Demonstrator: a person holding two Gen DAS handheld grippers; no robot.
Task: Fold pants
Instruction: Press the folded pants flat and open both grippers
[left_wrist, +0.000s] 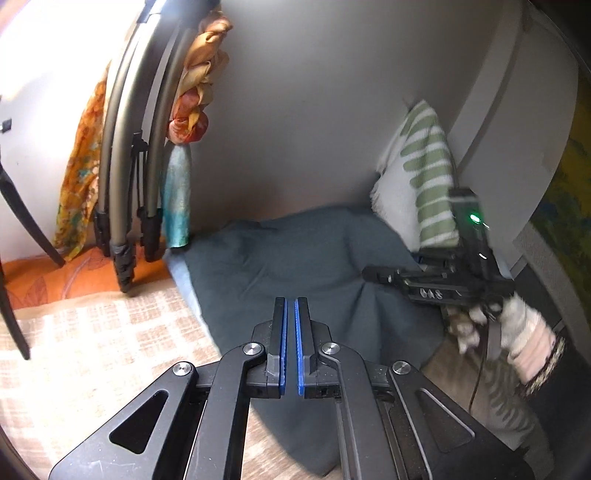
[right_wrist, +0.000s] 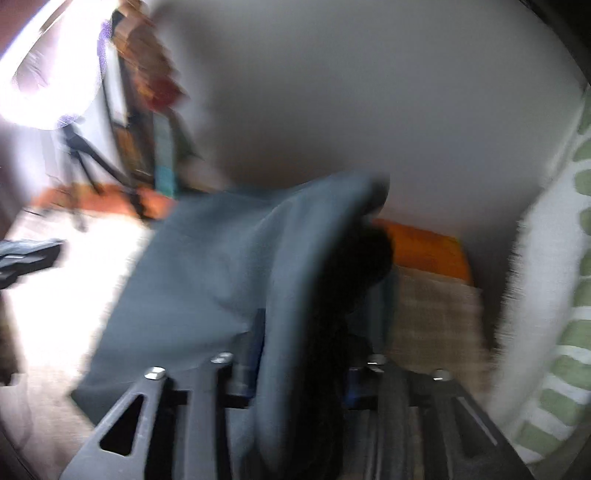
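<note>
Dark grey-blue pants (left_wrist: 295, 258) lie bunched on the bed against the wall. My left gripper (left_wrist: 290, 301) hovers above their near part, blue pads almost together with a narrow gap and nothing between them. My right gripper (left_wrist: 373, 275) shows in the left wrist view at the pants' right edge, held in a hand. In the blurred right wrist view the right gripper (right_wrist: 306, 332) is shut on a thick fold of the pants (right_wrist: 207, 280), which drapes over the fingers and hides their tips.
A checked beige bedcover (left_wrist: 92, 350) lies under the pants. A green-striped white pillow (left_wrist: 424, 177) leans in the right corner. Folded metal tubes (left_wrist: 125, 155) with tied orange scarves (left_wrist: 199, 81) stand at the back left. An orange cloth (left_wrist: 55, 280) lies by them.
</note>
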